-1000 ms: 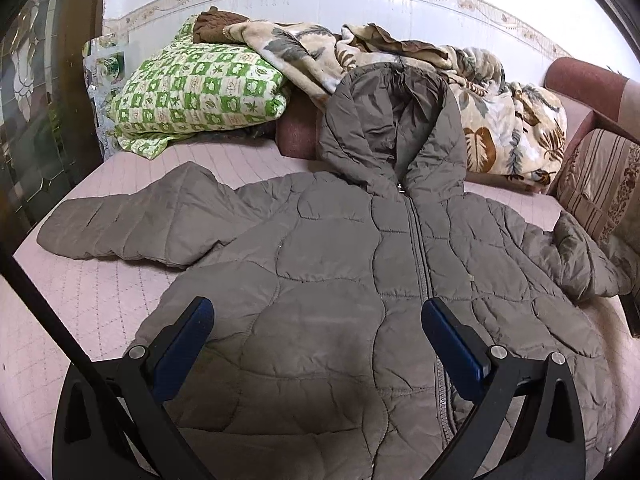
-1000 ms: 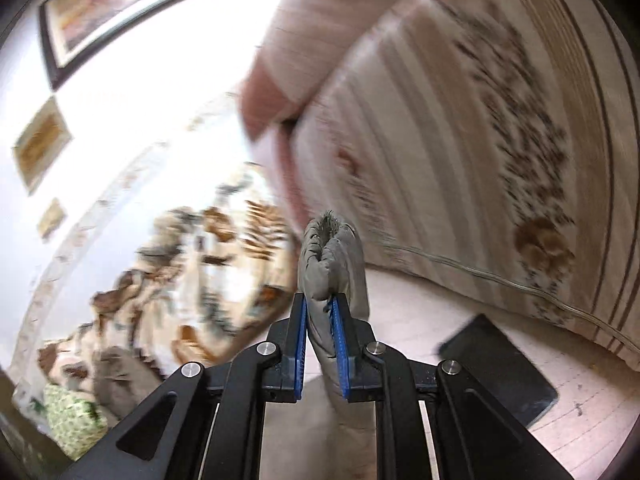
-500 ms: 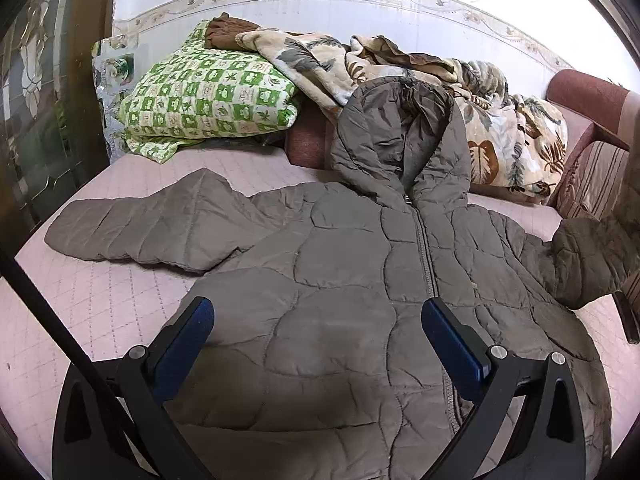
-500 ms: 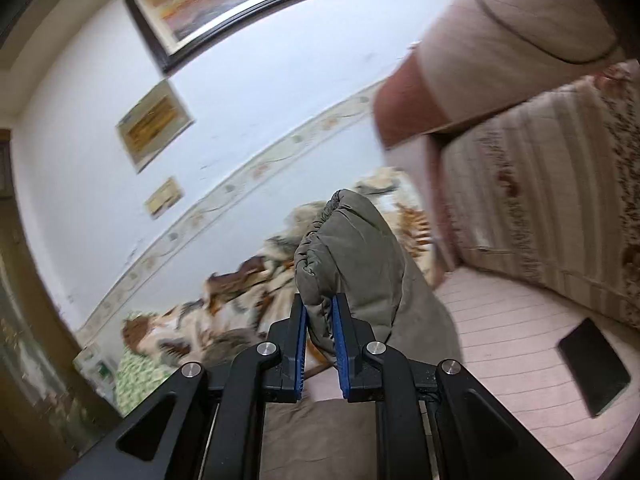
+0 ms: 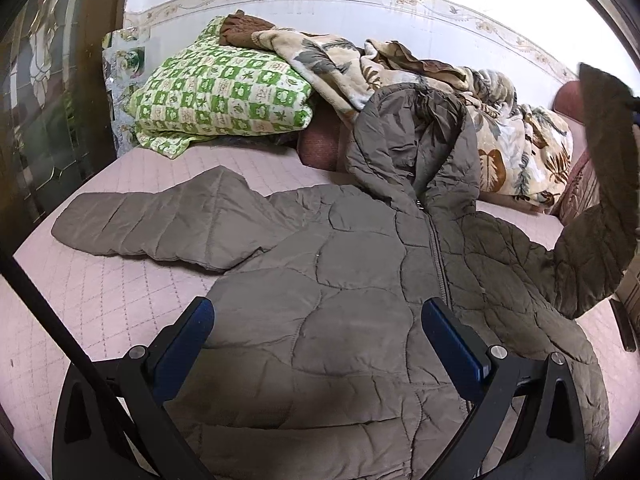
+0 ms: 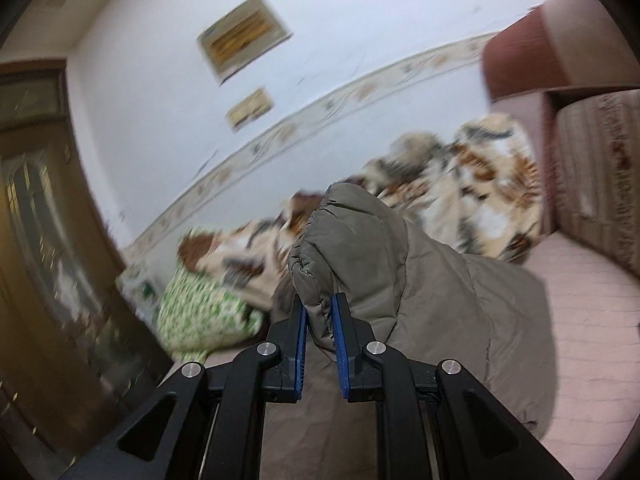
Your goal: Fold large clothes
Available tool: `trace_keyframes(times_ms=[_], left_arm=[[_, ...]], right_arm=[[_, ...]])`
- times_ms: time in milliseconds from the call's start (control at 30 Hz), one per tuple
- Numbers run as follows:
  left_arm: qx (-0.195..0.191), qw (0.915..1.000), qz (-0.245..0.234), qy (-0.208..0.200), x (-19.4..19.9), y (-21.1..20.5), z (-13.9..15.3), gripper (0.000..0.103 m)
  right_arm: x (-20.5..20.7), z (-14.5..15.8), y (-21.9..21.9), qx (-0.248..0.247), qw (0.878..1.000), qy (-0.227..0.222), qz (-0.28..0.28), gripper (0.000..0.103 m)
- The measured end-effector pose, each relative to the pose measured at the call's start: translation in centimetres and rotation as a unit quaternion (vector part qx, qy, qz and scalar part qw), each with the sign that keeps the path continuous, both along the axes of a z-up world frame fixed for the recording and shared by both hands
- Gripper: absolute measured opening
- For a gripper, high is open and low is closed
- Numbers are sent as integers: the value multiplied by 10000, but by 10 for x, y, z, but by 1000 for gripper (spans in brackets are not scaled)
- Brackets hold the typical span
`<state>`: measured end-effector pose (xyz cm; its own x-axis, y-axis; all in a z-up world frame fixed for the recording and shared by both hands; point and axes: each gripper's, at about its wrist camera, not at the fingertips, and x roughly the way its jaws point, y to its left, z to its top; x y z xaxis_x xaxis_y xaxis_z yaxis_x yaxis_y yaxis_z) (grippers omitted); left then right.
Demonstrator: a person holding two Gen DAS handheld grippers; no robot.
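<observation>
Spread zip-up on the bed (image 5: 100,304): jacket (image 5: 344,312), hood propped on the blanket (image 5: 516,144); left tongs (image 5: 316,332) wide open above its front, holding nothing; right tongs (image 6: 320,332) clamped on the sleeve cuff (image 6: 340,248), raised, probably for folding across the chest.

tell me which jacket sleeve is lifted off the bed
The sleeve at the right edge of the left wrist view, raised with its cuff pinched in the right gripper. The other sleeve lies flat on the bed, untouched.
</observation>
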<state>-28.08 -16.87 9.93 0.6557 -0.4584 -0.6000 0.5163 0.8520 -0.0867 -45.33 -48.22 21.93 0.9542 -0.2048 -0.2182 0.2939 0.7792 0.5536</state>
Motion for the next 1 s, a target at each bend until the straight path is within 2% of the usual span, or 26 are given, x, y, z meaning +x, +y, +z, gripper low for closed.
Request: trace_keyframes(times_ms=[167, 267, 433, 500, 533, 567, 633, 700, 767, 800, 833, 900, 1000], left_arm=[[15, 10000, 63, 59, 4, 6, -1, 103], [20, 9999, 97, 89, 7, 9, -1, 103], [-2, 9997, 175, 180, 11, 12, -2, 103], [2, 9996, 189, 206, 12, 10, -3, 103], [-6, 9996, 189, 226, 14, 8, -2, 103], [-14, 9995, 181, 248, 15, 6, -2, 103], [-67, 9993, 193, 305, 18, 3, -1, 103], [-139, 9991, 154, 379, 23, -5, 0, 103], [-91, 9990, 103, 413, 30, -17, 1, 103], [-55, 9991, 118, 405, 33, -23, 1, 103], [-63, 9990, 126, 423, 37, -27, 1, 103], [-97, 9982, -27, 599, 44, -38, -3, 103], [-10, 9975, -101, 694, 51, -55, -10, 103]], right_arm=[[49, -19, 45, -108, 9973, 364, 624, 13], [87, -53, 68, -52, 9923, 830, 920, 13], [139, -120, 102, 10, 9769, 1655, 1349, 13], [149, -137, 112, 79, 9712, 1822, 1531, 18], [151, -144, 116, 192, 9670, 1887, 1700, 27], [151, -144, 118, 273, 9648, 1911, 1788, 30], [140, -131, 118, 248, 9658, 1818, 1831, 30], [120, -113, 110, 103, 9734, 1629, 1606, 31], [87, -99, 86, 102, 9823, 1514, 1098, 42], [69, -96, 74, 167, 9853, 1447, 889, 45], [53, -94, 65, 260, 9879, 1317, 780, 49], [23, -98, 47, 386, 9908, 1200, 496, 50], [-7, -125, 15, 672, 9871, 1452, -98, 50]])
